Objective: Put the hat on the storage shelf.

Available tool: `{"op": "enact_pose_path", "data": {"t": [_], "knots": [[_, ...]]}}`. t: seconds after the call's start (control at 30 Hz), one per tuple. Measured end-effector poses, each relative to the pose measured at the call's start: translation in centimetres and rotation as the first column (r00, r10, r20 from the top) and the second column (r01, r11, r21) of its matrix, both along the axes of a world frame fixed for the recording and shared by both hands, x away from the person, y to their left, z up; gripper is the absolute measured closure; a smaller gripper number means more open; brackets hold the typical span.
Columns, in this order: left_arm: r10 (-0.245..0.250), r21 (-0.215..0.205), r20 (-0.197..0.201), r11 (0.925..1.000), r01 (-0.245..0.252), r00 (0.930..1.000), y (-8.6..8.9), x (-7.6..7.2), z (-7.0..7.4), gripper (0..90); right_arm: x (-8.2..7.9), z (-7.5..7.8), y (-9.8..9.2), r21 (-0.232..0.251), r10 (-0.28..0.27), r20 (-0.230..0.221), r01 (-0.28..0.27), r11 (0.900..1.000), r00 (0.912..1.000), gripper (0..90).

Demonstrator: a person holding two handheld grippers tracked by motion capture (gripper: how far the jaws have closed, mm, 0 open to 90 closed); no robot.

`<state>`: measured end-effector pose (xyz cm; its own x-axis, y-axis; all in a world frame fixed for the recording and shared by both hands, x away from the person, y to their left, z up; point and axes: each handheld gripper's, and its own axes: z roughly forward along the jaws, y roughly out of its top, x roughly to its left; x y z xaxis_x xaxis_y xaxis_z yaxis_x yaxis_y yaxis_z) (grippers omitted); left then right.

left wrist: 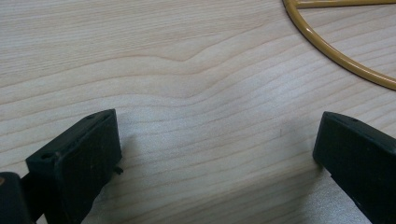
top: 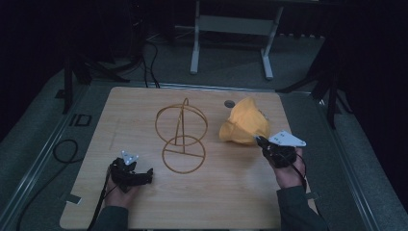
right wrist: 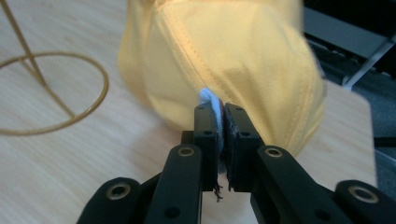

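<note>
A yellow cap (top: 245,124) is held up off the right half of the wooden table (top: 144,202). My right gripper (top: 262,142) is shut on its near edge. In the right gripper view the two jaws pinch the yellow cap (right wrist: 233,60) at a white tag (right wrist: 208,97). A gold wire stand (top: 183,137) with two rings on an upright rod sits at the table's middle. My left gripper (top: 148,174) rests low on the table at the front left, open, with bare wood between its fingers (left wrist: 79,158). The wire stand's base ring (left wrist: 336,51) curves past its upper right.
A small dark round hole (top: 229,103) lies in the tabletop behind the cap. A grey desk frame (top: 231,33) stands on the floor beyond the table. Black cables (top: 65,151) lie on the floor to the left.
</note>
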<state>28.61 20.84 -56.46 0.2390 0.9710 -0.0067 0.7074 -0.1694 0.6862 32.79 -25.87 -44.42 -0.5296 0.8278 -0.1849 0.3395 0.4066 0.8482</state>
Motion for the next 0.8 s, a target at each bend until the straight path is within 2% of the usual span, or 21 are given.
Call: {"op": "enact_pose_path", "data": {"t": [0.2,0.5,0.8], "knots": [[-0.002,0.001,-0.001,1.0,0.002,1.0,0.0,0.0,0.0,0.8,0.7,1.5,-0.7,0.032,0.008,0.016,-0.008,0.999,0.9998,84.8],[0.001,-0.002,0.0,1.0,-0.001,1.0,0.0,0.0,0.0,0.8,1.5,2.7,-1.1,0.033,0.032,0.021,-0.033,0.999,0.9993,84.8],[0.0,0.0,0.001,1.0,0.0,1.0,0.0,0.0,0.0,0.8,2.9,4.0,-1.7,0.039,0.083,0.012,-0.083,0.996,0.9965,84.8]]}}
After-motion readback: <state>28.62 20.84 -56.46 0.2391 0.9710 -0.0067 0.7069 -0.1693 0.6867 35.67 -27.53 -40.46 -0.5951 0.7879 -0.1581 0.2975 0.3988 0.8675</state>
